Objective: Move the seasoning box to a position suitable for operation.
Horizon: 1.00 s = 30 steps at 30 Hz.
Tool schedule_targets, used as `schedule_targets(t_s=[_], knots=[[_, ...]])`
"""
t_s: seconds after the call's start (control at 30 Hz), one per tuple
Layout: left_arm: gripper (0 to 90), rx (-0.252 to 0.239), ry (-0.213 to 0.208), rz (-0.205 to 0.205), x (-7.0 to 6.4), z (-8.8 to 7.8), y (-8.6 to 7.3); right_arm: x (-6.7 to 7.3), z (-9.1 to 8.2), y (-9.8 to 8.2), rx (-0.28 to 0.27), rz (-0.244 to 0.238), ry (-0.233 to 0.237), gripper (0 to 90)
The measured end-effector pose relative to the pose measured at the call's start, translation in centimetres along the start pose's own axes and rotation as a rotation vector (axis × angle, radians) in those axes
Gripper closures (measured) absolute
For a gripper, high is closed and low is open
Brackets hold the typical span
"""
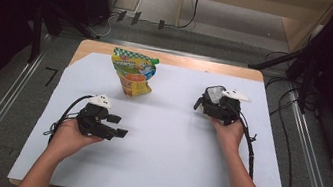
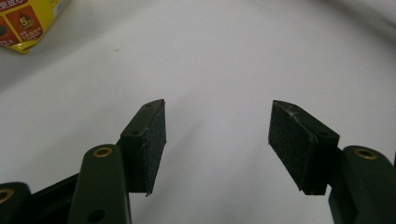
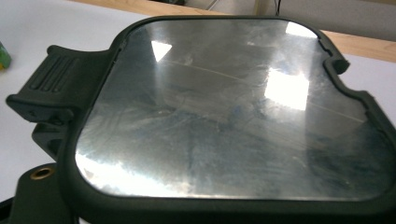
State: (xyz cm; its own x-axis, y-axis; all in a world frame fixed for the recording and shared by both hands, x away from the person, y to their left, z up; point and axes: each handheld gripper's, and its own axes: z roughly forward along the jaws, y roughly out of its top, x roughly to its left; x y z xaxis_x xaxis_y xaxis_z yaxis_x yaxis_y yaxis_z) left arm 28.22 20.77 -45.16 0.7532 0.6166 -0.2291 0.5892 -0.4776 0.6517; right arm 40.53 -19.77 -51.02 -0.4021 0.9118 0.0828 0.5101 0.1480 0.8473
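— Where's the lid, and which way does it face?

— The black-rimmed lid (image 3: 224,112) sits in the right gripper (image 1: 214,103), at the table's right side, shiny panel toward that gripper's camera, its tab (image 3: 51,88) pointing left there. Long axis: cannot tell.

— Clamped?

— Its jaws are hidden behind the lid; held, it seems.

— The left gripper (image 2: 217,135)?

— Jaws apart, nothing between them, over the white sheet (image 1: 166,144).

— Anything else?

— A snack pouch (image 1: 133,71) standing at the far side, its corner cut off in the left gripper view. Wooden table (image 1: 170,59), grey floor.
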Motion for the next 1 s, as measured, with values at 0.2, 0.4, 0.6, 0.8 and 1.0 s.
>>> schedule_targets(t_s=[0.2,0.4,0.6,0.8,1.0], knots=[[38.4,0.004,-0.001,0.005,0.1,0.1,0.0,-0.4,-0.2,0.0,-0.008,0.046,0.008,16.0],[38.4,0.003,-0.003,0.005,0.1,0.1,0.1,-0.2,-0.8,0.4,-0.036,0.04,0.004,16.1],[38.4,0.002,-0.007,0.01,0.0,0.3,0.3,0.3,-2.0,1.1,-0.065,0.034,0.02,16.0],[38.1,0.007,-0.011,0.02,-0.1,0.6,0.8,1.3,-3.8,1.2,-0.071,0.009,0.035,16.0],[38.1,0.001,-0.019,0.03,0.0,1.0,1.2,2.2,-4.9,0.9,-0.074,-0.009,0.057,16.0]])
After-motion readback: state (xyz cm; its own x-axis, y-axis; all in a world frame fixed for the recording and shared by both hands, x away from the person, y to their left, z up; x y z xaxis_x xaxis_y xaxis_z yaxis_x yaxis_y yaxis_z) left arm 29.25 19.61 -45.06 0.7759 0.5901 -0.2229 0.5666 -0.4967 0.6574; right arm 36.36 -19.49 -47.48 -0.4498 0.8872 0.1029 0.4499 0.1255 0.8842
